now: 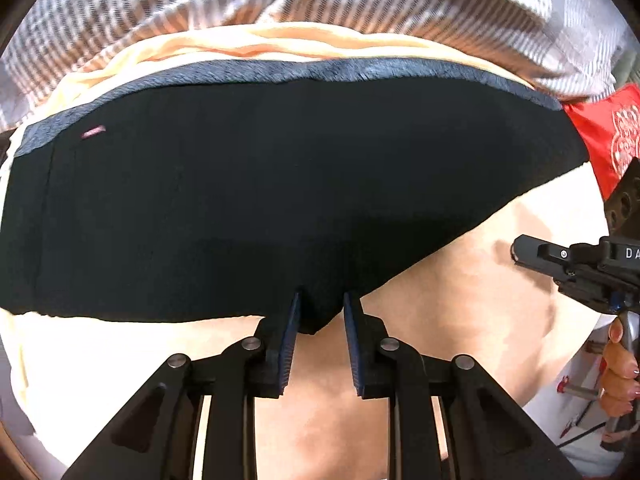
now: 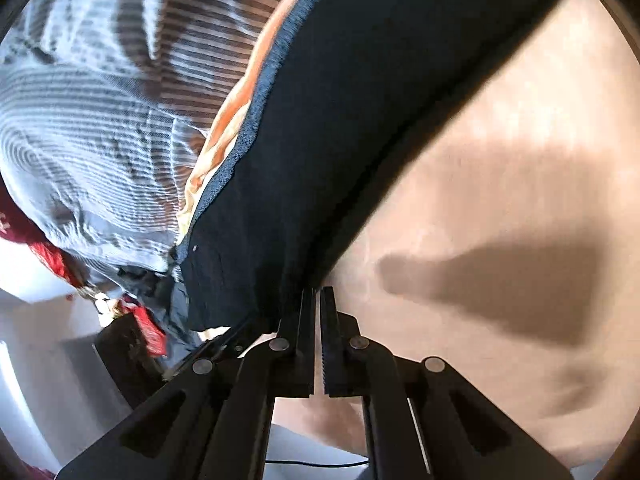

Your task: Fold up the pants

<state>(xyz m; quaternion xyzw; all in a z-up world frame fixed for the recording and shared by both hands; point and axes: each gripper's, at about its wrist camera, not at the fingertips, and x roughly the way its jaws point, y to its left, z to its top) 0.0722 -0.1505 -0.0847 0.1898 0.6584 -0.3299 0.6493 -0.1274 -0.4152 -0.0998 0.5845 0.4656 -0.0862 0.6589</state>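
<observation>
Black pants [image 1: 260, 200] with a grey-blue waistband [image 1: 240, 76] lie spread across a peach sheet [image 1: 460, 300]. My left gripper [image 1: 322, 312] points down at their near edge, shut on a small bunch of black fabric pinched between its blue pads. The right gripper [image 1: 524, 250] comes in from the right edge of the left wrist view, held by a hand [image 1: 618, 368]. In the right wrist view the pants [image 2: 360, 140] run diagonally. The right gripper [image 2: 319, 292] is shut on their thin edge, which looks raised off the sheet [image 2: 500, 160].
Striped grey-and-white bedding [image 1: 200, 4] is bunched up beyond the waistband, also visible as striped bedding [image 2: 100, 140] at the left. A pale orange cloth [image 1: 260, 46] lies under the waistband. A red printed item [image 1: 608, 136] sits at the far right.
</observation>
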